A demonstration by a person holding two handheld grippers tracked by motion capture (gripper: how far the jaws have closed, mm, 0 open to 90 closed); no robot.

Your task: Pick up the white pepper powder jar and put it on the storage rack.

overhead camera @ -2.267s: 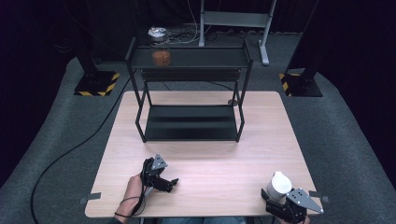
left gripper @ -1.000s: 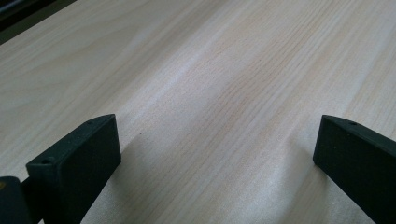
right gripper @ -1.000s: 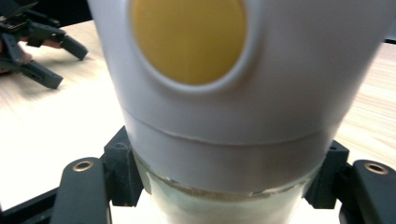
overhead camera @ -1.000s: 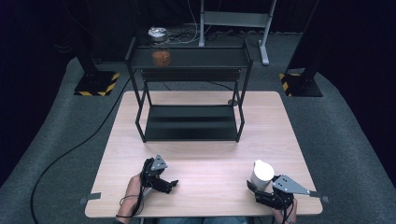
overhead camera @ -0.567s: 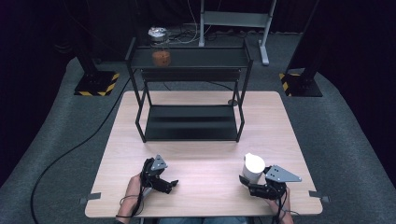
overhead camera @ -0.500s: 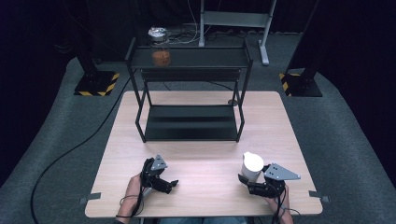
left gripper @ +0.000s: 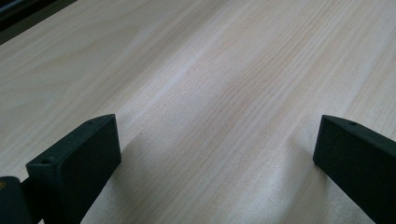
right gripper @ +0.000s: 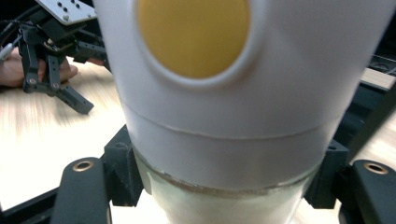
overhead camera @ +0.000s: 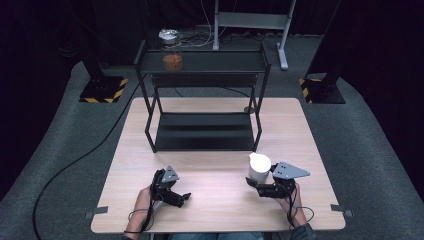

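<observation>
The right gripper (overhead camera: pixel 260 184) has its jaws clamped on a white bottle (overhead camera: pixel 259 167), at four o'clock on the bench (overhead camera: pixel 215 200). It hasn't reached the black rack (overhead camera: pixel 202 100) at twelve o'clock. The left gripper (overhead camera: pixel 181 197) rests with jaws wide, empty.

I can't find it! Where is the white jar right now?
In the high view, the white jar is clamped in the right gripper, at the table's near right, in front of the black shelf.

probably a lab: black-curtained test table (overhead camera: pixel 300 130)
</observation>
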